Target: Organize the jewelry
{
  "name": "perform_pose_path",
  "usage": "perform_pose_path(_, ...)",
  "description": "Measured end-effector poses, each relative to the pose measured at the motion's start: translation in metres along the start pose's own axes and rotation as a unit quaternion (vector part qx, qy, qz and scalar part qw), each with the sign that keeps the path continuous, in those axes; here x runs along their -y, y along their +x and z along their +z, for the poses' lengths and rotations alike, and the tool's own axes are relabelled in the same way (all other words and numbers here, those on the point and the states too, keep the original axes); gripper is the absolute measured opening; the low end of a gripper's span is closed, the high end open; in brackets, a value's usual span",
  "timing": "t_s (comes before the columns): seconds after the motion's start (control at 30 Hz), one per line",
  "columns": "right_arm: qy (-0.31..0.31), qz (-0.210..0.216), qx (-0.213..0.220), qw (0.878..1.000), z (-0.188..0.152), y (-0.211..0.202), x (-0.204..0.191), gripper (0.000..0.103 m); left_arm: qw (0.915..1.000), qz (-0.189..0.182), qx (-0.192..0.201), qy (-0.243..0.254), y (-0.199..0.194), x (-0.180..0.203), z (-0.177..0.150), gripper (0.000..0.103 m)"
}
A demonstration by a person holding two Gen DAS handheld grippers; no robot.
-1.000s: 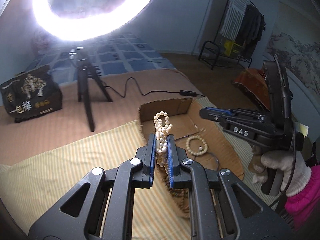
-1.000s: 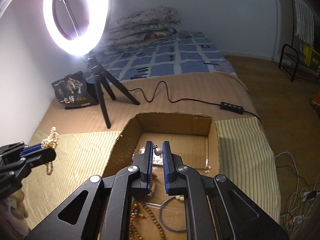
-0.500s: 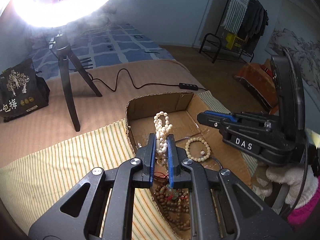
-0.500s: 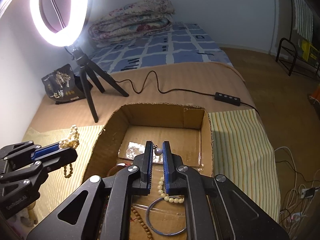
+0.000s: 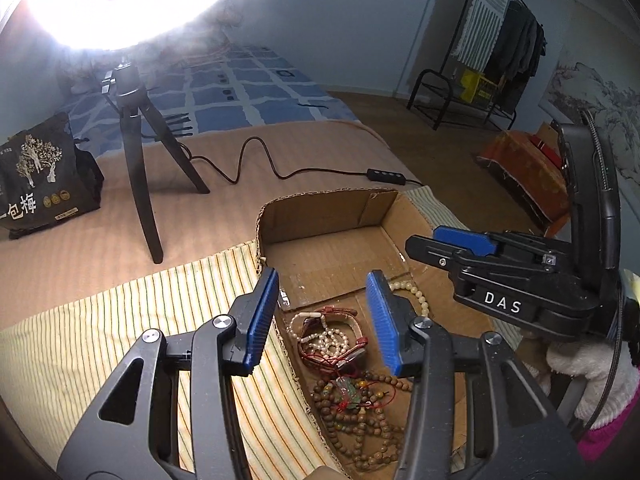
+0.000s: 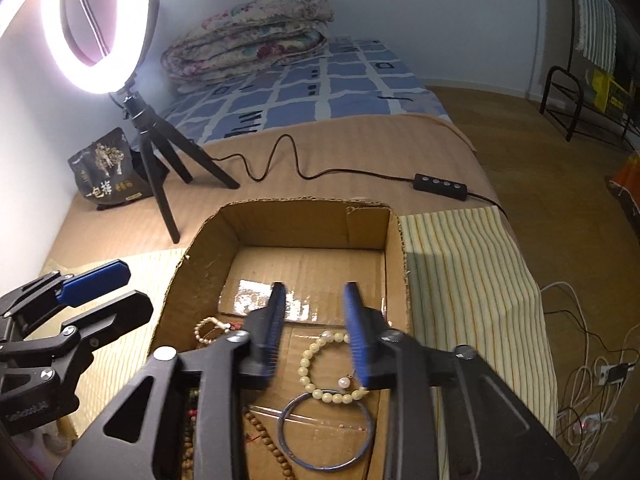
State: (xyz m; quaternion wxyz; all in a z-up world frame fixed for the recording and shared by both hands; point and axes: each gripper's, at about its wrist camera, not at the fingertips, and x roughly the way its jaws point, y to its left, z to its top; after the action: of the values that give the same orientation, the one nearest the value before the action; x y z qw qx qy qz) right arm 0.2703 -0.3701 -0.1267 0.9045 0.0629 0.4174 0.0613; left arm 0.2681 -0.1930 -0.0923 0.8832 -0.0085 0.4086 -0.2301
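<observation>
Now my left gripper (image 5: 322,316) and right gripper (image 6: 316,328) have just opened, jaws apart and empty above the cardboard box (image 6: 280,224); pearl necklace (image 5: 324,336) lies inside.

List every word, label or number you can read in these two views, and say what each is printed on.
"DAS": white letters on the side of the right gripper.
"包梅": large white characters on the black snack bag; its smaller print is too small to read.
Faint embossed lettering on the left gripper body: too blurred to read.

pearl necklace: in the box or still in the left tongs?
In the box. The pearl necklace lies piled on the cardboard box floor; the left tongs, just opened, stand apart above it with nothing between the pads.
</observation>
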Motion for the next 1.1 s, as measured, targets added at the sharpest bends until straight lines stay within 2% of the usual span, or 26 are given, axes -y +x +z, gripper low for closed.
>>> perform_pose_path(0.1,0.000,-0.005,0.002,1.000,0.000,-0.002,0.001,0.042,1.0000,0.003,-0.002,0.000,-0.002,0.000,-0.001,0.046)
perform_pose_path(0.57,-0.007,-0.007,0.021,1.000,-0.004,-0.033,-0.006,0.042,0.9991,0.024,0.025,0.023,-0.043,0.008,-0.010,0.046)
perform_pose_path(0.97,-0.026,-0.009,0.060,0.998,-0.015,-0.089,-0.022,0.042,0.9964,0.036,0.072,0.026,-0.112,0.025,-0.026,0.046)
perform_pose_path(1.1,-0.033,-0.006,0.072,0.997,-0.022,-0.107,-0.031,0.049,0.9954,0.039,0.081,0.034,-0.131,0.027,-0.034,0.046)
